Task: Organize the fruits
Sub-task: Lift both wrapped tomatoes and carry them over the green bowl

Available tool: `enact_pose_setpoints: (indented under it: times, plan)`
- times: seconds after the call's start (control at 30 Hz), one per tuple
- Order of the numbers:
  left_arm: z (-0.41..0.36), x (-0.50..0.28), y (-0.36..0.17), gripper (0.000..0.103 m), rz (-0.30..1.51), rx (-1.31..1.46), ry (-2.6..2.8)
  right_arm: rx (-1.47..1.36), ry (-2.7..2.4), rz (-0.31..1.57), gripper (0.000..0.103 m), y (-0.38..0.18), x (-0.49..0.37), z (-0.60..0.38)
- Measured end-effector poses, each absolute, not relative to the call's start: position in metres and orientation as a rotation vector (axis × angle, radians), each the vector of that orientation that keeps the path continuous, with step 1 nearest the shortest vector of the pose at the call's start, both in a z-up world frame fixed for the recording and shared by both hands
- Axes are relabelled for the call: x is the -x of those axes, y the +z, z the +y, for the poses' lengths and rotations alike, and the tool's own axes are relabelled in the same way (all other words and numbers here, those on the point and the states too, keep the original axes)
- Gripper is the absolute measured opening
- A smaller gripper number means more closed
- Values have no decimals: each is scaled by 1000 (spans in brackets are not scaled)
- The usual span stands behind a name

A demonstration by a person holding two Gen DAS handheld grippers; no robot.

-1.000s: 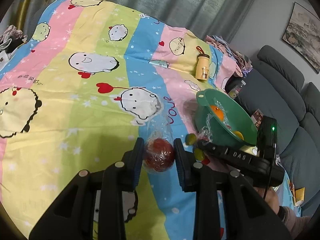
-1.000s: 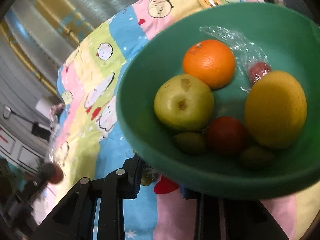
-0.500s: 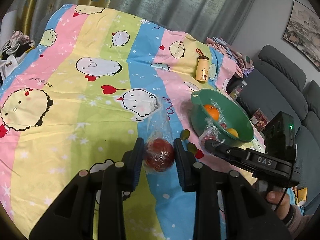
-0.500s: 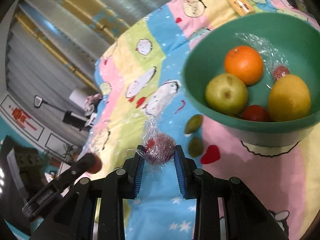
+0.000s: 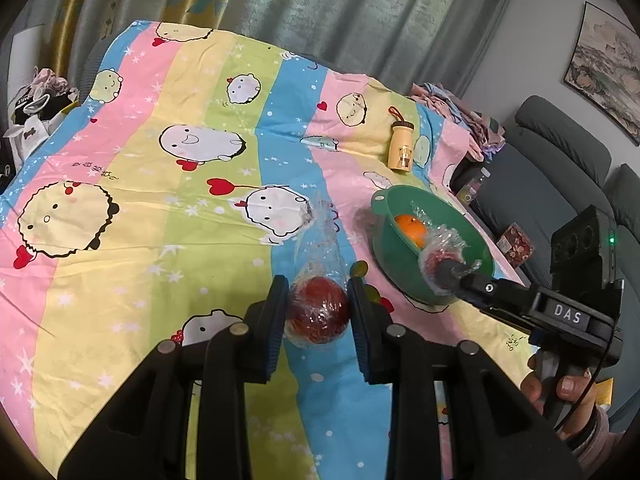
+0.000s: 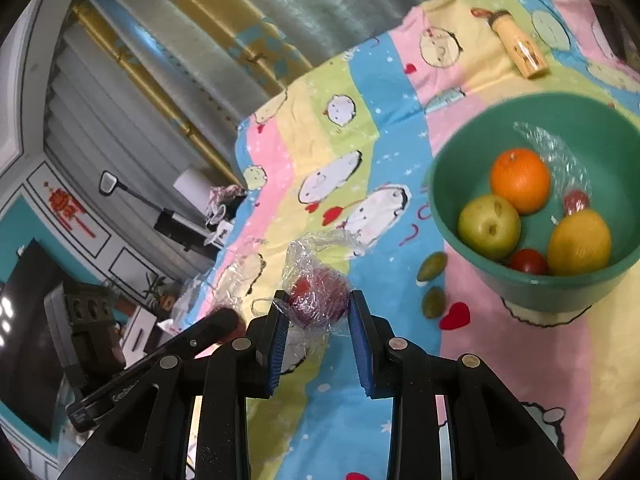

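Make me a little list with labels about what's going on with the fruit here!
Place: striped cartoon bedsheet
Left gripper: shut on a wrapped red fruit
Right gripper: shut on another wrapped red fruit
Bowl: green bowl on the sheet
In the bowl: orange, green apple, yellow fruit, small red fruit, a small wrapped red one
Loose on the sheet: two small green fruits beside the bowl
Also there: yellow bottle standing farther back

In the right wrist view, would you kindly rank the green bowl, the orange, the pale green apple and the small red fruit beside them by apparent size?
1. green bowl
2-3. orange and pale green apple: look alike, unranked.
4. small red fruit
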State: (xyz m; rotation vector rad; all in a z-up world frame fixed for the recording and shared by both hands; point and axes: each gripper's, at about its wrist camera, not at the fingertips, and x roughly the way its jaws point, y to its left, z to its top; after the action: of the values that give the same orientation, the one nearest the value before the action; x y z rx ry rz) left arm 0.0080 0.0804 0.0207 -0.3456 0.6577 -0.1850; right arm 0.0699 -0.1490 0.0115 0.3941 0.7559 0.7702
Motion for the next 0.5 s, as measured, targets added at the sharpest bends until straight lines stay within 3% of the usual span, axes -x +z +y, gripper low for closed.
enact_pose_setpoints:
  times: [0.5]
  plan:
    - [64,27,54,30,617,340,-160,-289,832,680,32,37,-45,-153]
